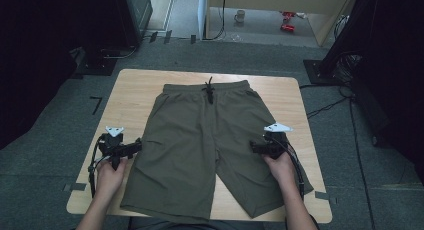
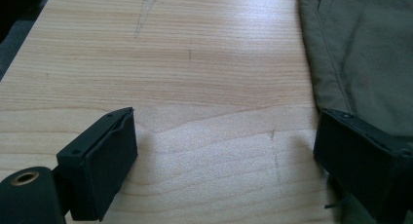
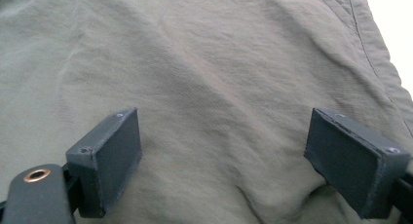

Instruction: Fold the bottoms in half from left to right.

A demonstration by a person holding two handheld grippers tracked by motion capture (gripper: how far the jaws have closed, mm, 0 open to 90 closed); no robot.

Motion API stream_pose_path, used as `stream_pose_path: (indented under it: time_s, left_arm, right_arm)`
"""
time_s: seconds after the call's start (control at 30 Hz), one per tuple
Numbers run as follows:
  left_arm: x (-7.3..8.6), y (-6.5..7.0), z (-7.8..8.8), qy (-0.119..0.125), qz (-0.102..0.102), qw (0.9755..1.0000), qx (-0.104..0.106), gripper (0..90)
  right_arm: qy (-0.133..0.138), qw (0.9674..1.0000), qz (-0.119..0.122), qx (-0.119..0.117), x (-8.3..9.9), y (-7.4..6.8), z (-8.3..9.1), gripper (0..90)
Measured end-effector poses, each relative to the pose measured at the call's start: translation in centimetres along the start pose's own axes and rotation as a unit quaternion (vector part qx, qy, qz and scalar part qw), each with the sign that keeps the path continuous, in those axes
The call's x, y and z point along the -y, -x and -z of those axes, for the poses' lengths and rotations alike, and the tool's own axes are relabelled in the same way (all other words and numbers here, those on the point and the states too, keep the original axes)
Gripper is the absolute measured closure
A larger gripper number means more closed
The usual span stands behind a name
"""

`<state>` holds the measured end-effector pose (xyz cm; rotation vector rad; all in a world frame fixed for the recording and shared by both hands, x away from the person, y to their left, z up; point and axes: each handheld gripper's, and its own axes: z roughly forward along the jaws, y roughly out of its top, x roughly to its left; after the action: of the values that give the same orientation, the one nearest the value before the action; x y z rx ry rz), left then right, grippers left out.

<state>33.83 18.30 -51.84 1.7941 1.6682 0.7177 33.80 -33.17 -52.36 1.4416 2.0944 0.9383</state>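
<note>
A pair of olive green shorts [image 1: 200,140] lies flat on the wooden table [image 1: 135,85], waistband and black drawstring [image 1: 209,90] toward the far edge. My left gripper [image 1: 131,149] sits on the table just beside the shorts' left leg edge, jaws wide apart over bare wood [image 2: 214,112] with the fabric edge [image 2: 360,53] at the right jaw. My right gripper [image 1: 257,148] rests over the right leg, open, with olive cloth [image 3: 219,87] spread between its jaws and nothing pinched.
The table stands on grey carpet with dark equipment and cables [image 1: 330,107] at both sides. A mug [image 1: 240,16] and a red object [image 1: 287,20] lie on the floor far behind. Bare wood shows left and right of the shorts.
</note>
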Motion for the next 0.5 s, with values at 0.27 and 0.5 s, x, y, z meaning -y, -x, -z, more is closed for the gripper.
stream_pose_path:
  time_s: [0.27,0.5]
  left_arm:
    - [-0.06,0.04,-0.05,-0.001,-0.006,1.0,0.005,8.9]
    - [0.06,-0.22,0.09,-0.001,-0.018,0.9997,0.018,9.0]
  right_arm:
    - [0.001,1.0,-0.003,0.003,-0.3,-0.12,-0.33,12.4]
    - [0.001,1.0,-0.004,0.005,-0.74,-0.22,-0.81,12.4]
